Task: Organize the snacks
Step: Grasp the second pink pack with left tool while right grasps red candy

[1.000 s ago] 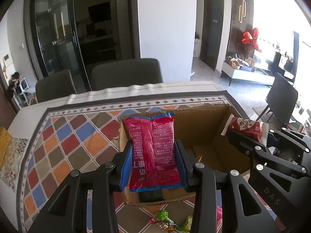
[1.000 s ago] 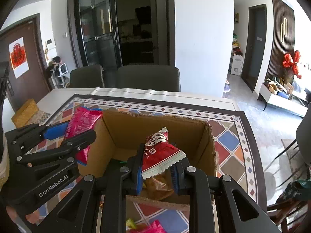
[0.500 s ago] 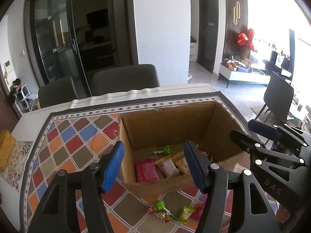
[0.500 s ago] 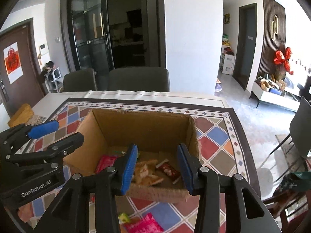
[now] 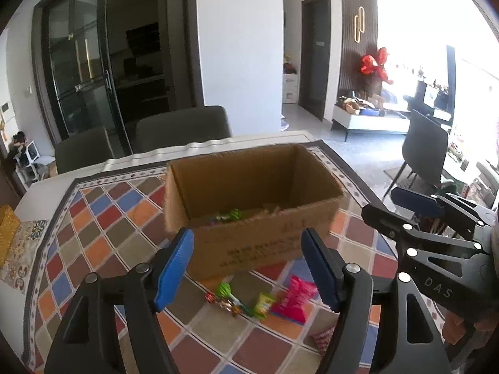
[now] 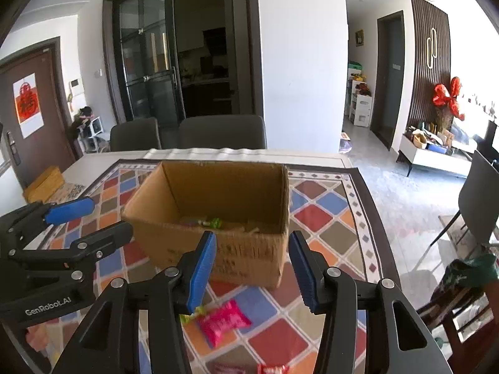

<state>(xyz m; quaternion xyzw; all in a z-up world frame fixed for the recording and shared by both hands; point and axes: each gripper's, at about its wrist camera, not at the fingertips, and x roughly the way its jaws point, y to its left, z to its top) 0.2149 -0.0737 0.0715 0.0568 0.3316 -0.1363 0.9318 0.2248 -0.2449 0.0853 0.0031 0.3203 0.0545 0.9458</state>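
Note:
An open cardboard box [image 5: 259, 243] [image 6: 237, 249] stands on the checkered tablecloth with several snack packets inside, mostly hidden by its front wall. My left gripper [image 5: 248, 268] is open and empty, held in front of the box. My right gripper [image 6: 254, 268] is open and empty, also in front of the box. On the cloth before the box lie a pink packet [image 5: 293, 296] [image 6: 223, 321], a green-wrapped candy [image 5: 224, 291], a small yellow-green packet [image 5: 263, 302] and a red packet [image 6: 271, 369] at the bottom edge.
The right gripper [image 5: 436, 243] shows at the right of the left wrist view; the left gripper [image 6: 59, 249] shows at the left of the right wrist view. Two grey chairs [image 6: 218, 132] stand behind the table. A yellow box [image 6: 43, 184] sits far left.
Both grippers opened and dropped their packets, the pink one and the red one, into the box. Both then pulled back toward me and lower, so loose snacks in front of the box came into view.

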